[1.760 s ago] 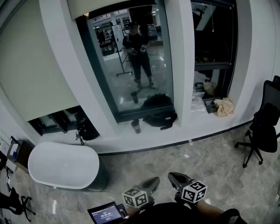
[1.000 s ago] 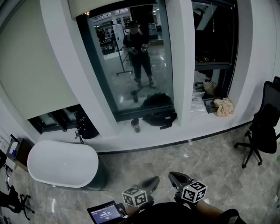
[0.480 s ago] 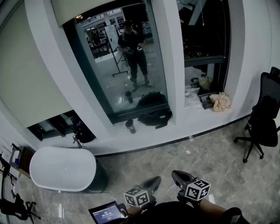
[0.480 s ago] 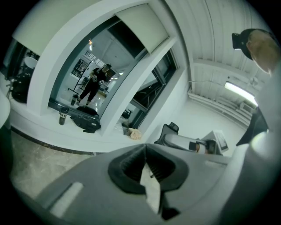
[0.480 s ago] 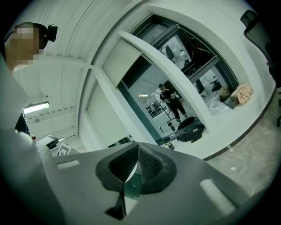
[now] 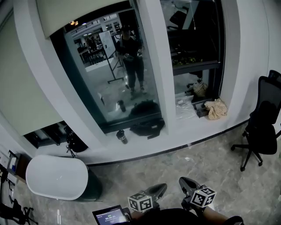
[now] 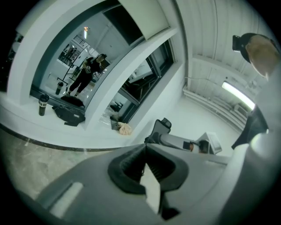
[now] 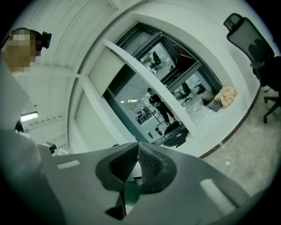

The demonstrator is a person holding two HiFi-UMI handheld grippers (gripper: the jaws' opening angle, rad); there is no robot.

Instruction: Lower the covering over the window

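The middle window [image 6: 109,74] has dark glass that mirrors a person. Its beige covering [image 6: 79,13] is rolled high, with only a short strip showing at the top. The covering also shows in the left gripper view [image 7: 145,17] and the right gripper view [image 8: 107,66]. My left gripper [image 6: 163,186] and right gripper [image 6: 182,180] sit low at the frame's bottom, far back from the window, over the marble floor. Both point toward the wall. The left gripper [image 7: 145,145] and the right gripper [image 8: 137,144] are shut, with nothing between their pads.
A white oval tub [image 6: 57,178] stands at the left. A black bag [image 6: 147,127] and a cup [image 6: 121,136] rest on the sill [image 6: 175,136]. A beige cloth [image 6: 215,108] lies further right, beside a black office chair [image 6: 261,127]. The left window's blind [image 6: 17,88] hangs low.
The window, sill and tub have slid left and down in the head view as I moved. Both grippers stay shut and have drifted slightly right and lower in the frame.
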